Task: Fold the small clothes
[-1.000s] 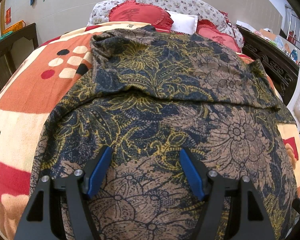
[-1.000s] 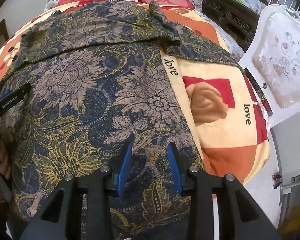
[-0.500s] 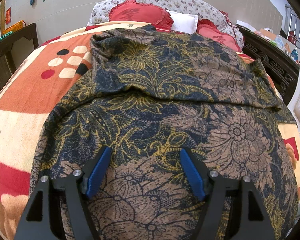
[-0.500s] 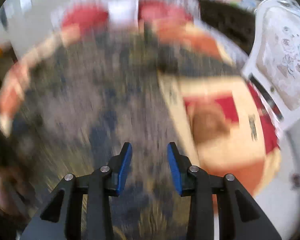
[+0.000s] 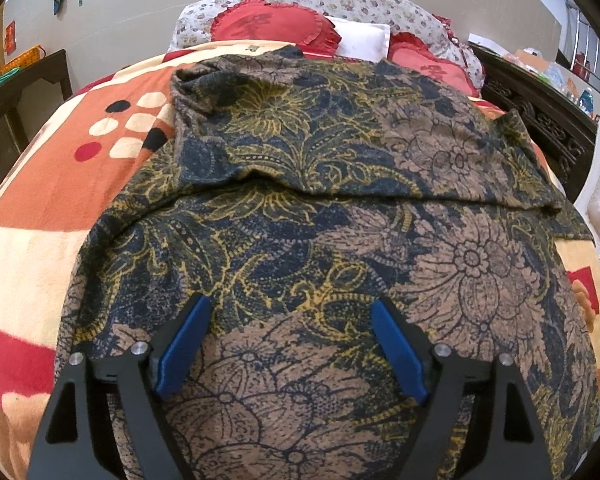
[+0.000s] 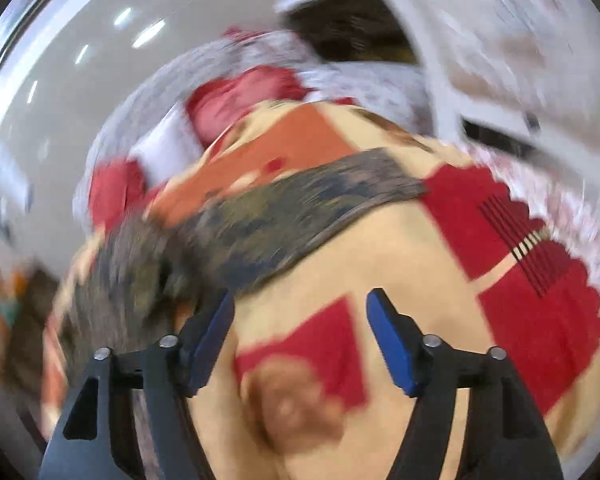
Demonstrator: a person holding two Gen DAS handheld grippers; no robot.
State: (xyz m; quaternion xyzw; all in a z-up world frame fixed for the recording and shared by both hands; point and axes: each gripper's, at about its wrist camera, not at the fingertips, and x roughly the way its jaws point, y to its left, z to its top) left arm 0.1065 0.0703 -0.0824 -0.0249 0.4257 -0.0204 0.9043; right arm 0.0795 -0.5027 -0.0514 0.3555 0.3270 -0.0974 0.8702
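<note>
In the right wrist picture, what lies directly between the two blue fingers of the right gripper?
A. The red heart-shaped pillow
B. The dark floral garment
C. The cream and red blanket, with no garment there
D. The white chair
C. The right gripper stands open over the blanket; the dark floral garment lies farther up and to the left, outside the gap.

Room's evenly bright, soft light, barely any shadows. Left view's crisp but bulges fisheye-style with dark corners. Right view's smeared with motion blur, streaky glare on top.
</note>
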